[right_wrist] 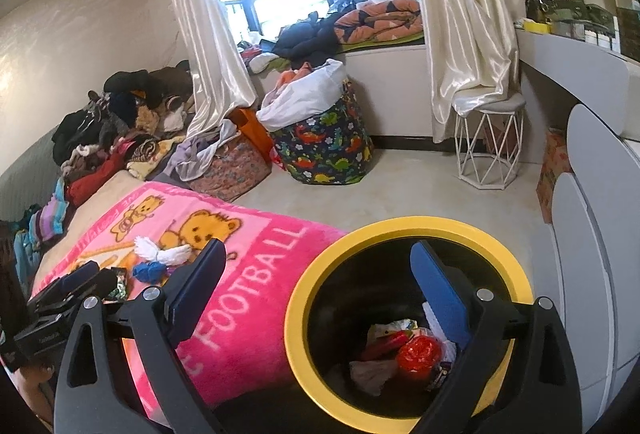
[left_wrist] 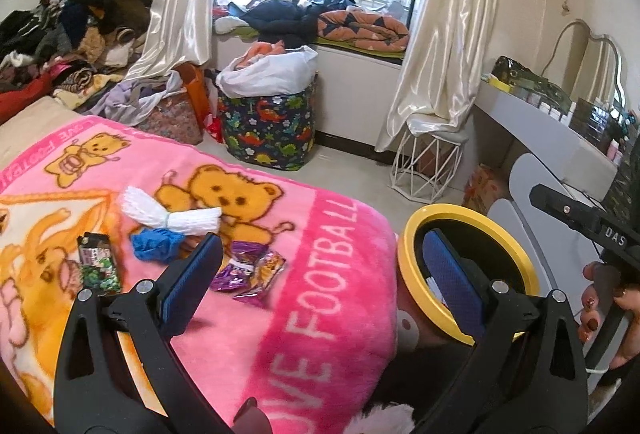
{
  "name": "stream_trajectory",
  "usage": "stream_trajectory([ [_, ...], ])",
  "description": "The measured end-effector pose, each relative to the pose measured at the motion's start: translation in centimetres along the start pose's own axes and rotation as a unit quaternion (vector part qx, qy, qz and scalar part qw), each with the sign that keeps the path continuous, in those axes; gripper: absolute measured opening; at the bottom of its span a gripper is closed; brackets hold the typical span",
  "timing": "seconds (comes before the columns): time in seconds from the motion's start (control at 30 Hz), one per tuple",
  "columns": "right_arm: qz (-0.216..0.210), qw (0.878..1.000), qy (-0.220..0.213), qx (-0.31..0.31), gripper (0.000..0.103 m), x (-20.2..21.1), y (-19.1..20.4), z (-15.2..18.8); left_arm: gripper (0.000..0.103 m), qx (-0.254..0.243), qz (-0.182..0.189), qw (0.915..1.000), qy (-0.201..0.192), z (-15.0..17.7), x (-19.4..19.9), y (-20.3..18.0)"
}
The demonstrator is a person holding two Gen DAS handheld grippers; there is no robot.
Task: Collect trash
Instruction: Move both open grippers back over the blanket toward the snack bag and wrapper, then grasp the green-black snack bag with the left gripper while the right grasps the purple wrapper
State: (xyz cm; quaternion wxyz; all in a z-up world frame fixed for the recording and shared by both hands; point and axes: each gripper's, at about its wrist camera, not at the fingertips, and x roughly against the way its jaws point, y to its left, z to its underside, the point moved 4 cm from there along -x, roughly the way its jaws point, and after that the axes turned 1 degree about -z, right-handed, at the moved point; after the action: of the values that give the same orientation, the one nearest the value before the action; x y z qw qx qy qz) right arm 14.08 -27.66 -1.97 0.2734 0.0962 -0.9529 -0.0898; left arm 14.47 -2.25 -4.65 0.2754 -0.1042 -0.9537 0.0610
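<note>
Nearest the right wrist camera, the right claw (right_wrist: 316, 290) hangs spread and empty over the bin (right_wrist: 298, 318), its right finger inside the yellow rim, its left finger over the near edge of the blanket (right_wrist: 256, 274). Down in the bin lie a red wrapper (right_wrist: 418, 352), a pale crumpled wrapper (right_wrist: 370, 374) and other scraps too jumbled to tell apart.

From the left wrist camera, the left claw (left_wrist: 320, 274) is also spread wide with nothing between its fingers, hovering above the pink bear blanket (left_wrist: 320, 314) on the bed. Its left finger sits just left of the purple wrappers (left_wrist: 250, 270), two crumpled packets lying flat and touching, their long axis running from near left to far right. Further left lies a green packet (left_wrist: 100, 264), flat, its long axis pointing near to far. Beyond the wrappers a blue scrap (left_wrist: 154, 244) lies bunched up, touching a white bundle (left_wrist: 168, 211) tied at its middle, which lies crosswise, long axis left to right, fanned at its left end.

Right of the bed the bin (left_wrist: 412, 234) stands on the floor, close against the blanket's edge, its open mouth upward. A hand (left_wrist: 608, 314) grips the other claw's handle at the far right of that view.

Far across the floor stand a dinosaur-print basket (left_wrist: 268, 131) and a white wire stool (left_wrist: 426, 163).
</note>
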Motion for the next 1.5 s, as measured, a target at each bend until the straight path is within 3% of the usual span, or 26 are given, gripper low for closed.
stream_trajectory([
  [0.47,-0.025,0.999,0.016,0.032,0.091,-1.0,3.8,0.6,0.092,0.023,-0.033,0.9992,-0.009,0.0,0.9,3.8],
  [0.83,-0.072,0.993,0.048,0.084,0.091,-3.5,9.3,2.0,0.092,0.052,-0.087,0.9949,0.003,1.4,1.8,10.0],
  [1.07,-0.113,0.982,0.095,0.118,0.091,-8.2,13.9,3.1,0.092,0.075,-0.126,0.9890,0.022,2.9,1.6,14.6],
  [1.33,-0.127,0.965,0.157,0.169,0.085,-15.6,18.4,4.3,0.092,0.124,-0.138,0.9808,0.061,5.4,-1.3,19.3],
  [1.5,-0.124,0.949,0.192,0.218,0.077,-19.9,21.2,5.5,0.081,0.144,-0.138,0.9765,0.082,5.7,-3.4,21.1],
])
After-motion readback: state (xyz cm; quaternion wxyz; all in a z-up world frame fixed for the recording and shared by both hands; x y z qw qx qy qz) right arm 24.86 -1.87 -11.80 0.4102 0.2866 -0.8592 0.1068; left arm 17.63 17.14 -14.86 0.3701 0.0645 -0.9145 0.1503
